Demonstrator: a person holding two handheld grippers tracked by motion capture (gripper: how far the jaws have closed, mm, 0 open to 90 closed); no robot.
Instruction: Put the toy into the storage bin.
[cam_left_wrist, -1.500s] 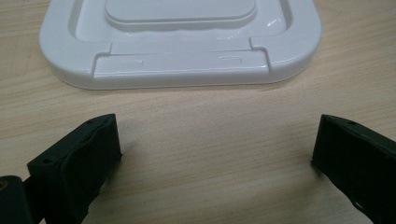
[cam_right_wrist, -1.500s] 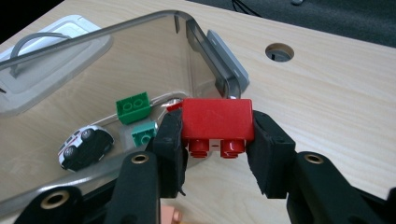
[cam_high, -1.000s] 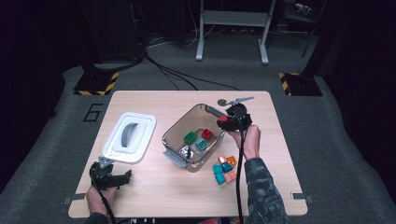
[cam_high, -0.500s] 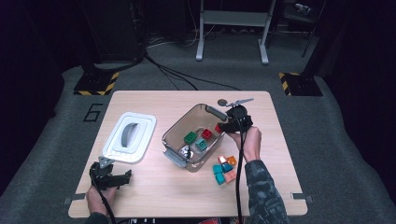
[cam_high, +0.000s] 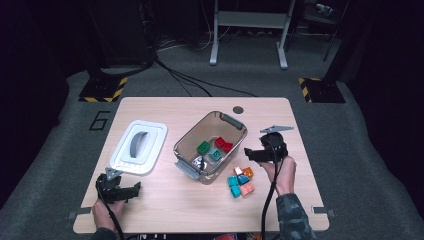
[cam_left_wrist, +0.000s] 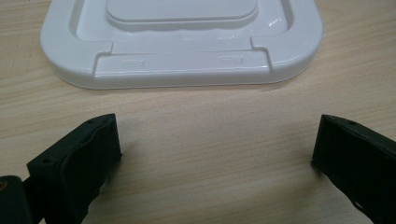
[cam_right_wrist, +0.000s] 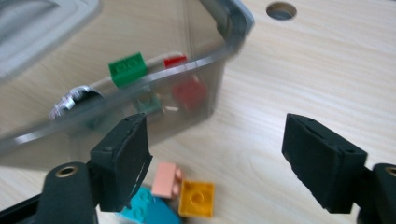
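The right tool (cam_high: 248, 154) has been drawn back from over the clear box (cam_high: 210, 146) to the bench (cam_high: 165, 107) beside it, and its jaws have just been opening; nothing is seen between them now. A red brick (cam_high: 220, 142) lies in the box with other bricks, so one delivery is judged done, and the loose bricks (cam_high: 240, 181) wait near this tool. The left tool (cam_high: 131, 190) is released and empty before the white lid (cam_left_wrist: 182, 42). The box contents are blurred in the right gripper view.
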